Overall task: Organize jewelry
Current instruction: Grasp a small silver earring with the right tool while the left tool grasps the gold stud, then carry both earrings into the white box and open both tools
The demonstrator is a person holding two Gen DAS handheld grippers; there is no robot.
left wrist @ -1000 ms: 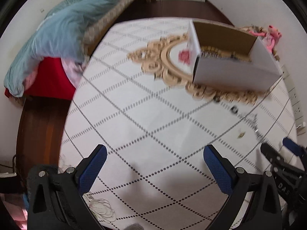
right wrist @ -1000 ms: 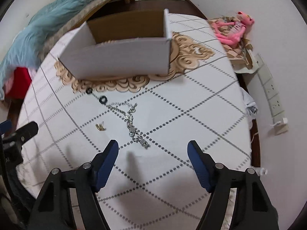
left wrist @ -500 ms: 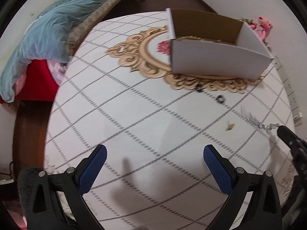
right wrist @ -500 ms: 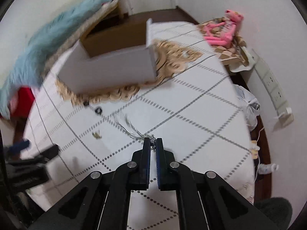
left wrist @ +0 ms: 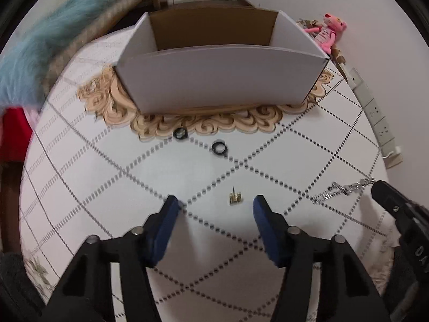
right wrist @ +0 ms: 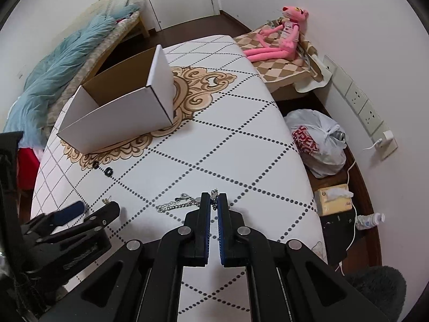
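My right gripper (right wrist: 213, 197) is shut on one end of a silver chain (right wrist: 177, 204); the rest of the chain trails left on the white tabletop. The chain also shows at the right of the left wrist view (left wrist: 340, 191), held by the right gripper (left wrist: 375, 185). My left gripper (left wrist: 214, 204) is open and low over the table, with a small gold earring (left wrist: 235, 197) between its fingertips. Two black rings (left wrist: 180, 133) (left wrist: 219, 148) lie beyond it, in front of an open white cardboard box (left wrist: 219, 80).
The box (right wrist: 118, 115) stands on a gold ornament printed on the tabletop (right wrist: 214, 145). A bed with a blue blanket (right wrist: 61, 64) lies to the left. A pink plush toy (right wrist: 281, 37), a plastic bag (right wrist: 316, 142) and wall sockets (right wrist: 359, 99) are to the right.
My right gripper closed on the chain's end and dragged it toward the near right. My left gripper swung toward the box and came down around the gold earring, its jaws narrower.
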